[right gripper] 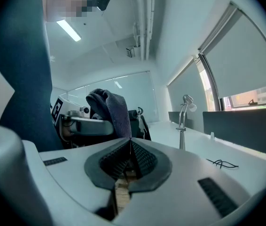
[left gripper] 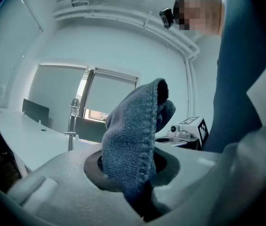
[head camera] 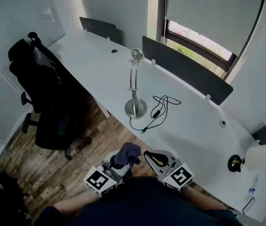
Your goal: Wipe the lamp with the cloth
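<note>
A chrome desk lamp (head camera: 135,85) stands on the white desk (head camera: 194,126), its black cord (head camera: 159,109) trailing right of the base. My left gripper (head camera: 122,160) is shut on a blue-grey cloth (head camera: 128,153), held close to my body and short of the desk's near edge. In the left gripper view the cloth (left gripper: 135,138) sticks up from the jaws and hides the tips, with the lamp (left gripper: 72,124) far off. My right gripper (head camera: 154,157) is beside it, shut and empty. The right gripper view shows its jaws meeting (right gripper: 129,145), the cloth (right gripper: 112,109) and the lamp (right gripper: 183,119).
A black office chair (head camera: 43,93) stands left of the desk on the wood floor (head camera: 53,173). Dark partition panels (head camera: 184,69) line the desk's far edge under the window. A small white-shaded lamp (head camera: 259,155) and a bottle (head camera: 251,187) sit at the far right.
</note>
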`<action>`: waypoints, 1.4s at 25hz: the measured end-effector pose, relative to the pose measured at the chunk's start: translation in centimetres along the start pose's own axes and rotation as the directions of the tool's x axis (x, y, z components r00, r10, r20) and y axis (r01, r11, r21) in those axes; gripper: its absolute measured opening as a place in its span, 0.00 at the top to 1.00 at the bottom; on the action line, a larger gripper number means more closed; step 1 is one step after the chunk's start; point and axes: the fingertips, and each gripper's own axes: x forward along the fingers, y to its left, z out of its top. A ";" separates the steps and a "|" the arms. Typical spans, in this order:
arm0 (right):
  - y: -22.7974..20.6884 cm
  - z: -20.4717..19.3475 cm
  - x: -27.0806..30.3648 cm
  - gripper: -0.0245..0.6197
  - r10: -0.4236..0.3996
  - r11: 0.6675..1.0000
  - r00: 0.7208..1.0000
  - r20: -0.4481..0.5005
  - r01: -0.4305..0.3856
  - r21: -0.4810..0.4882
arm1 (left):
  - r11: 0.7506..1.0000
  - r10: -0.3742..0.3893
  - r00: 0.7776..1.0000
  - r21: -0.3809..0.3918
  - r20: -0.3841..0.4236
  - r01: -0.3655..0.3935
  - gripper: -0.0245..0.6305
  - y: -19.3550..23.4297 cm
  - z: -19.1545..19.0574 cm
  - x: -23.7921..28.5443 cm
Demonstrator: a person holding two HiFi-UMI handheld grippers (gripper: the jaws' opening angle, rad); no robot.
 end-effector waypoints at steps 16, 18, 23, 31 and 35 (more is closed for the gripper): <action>-12.6 5.1 13.9 0.94 -0.293 0.956 0.956 0.008 0.292 0.033 | 0.982 -0.187 0.980 -0.010 -0.063 0.187 0.84 18.3 1.5 4.7; -14.2 6.3 15.0 0.94 -0.336 0.942 0.942 0.023 0.335 0.021 | 0.977 -0.211 0.974 -0.002 -0.083 0.212 0.84 19.8 0.9 5.3; -17.6 6.6 16.4 0.94 -0.377 0.926 0.926 0.012 0.377 -0.005 | 0.976 -0.216 0.970 -0.012 -0.109 0.216 0.84 22.3 -0.4 7.2; -22.3 6.8 18.3 0.94 -0.335 0.942 0.942 -0.002 0.335 0.001 | 0.990 -0.142 0.976 -0.005 -0.165 0.143 0.84 24.8 -2.9 9.7; -24.3 6.5 18.9 0.94 -0.308 0.951 0.951 -0.017 0.309 0.012 | 0.995 -0.097 0.974 -0.007 -0.207 0.098 0.84 25.8 -4.7 10.7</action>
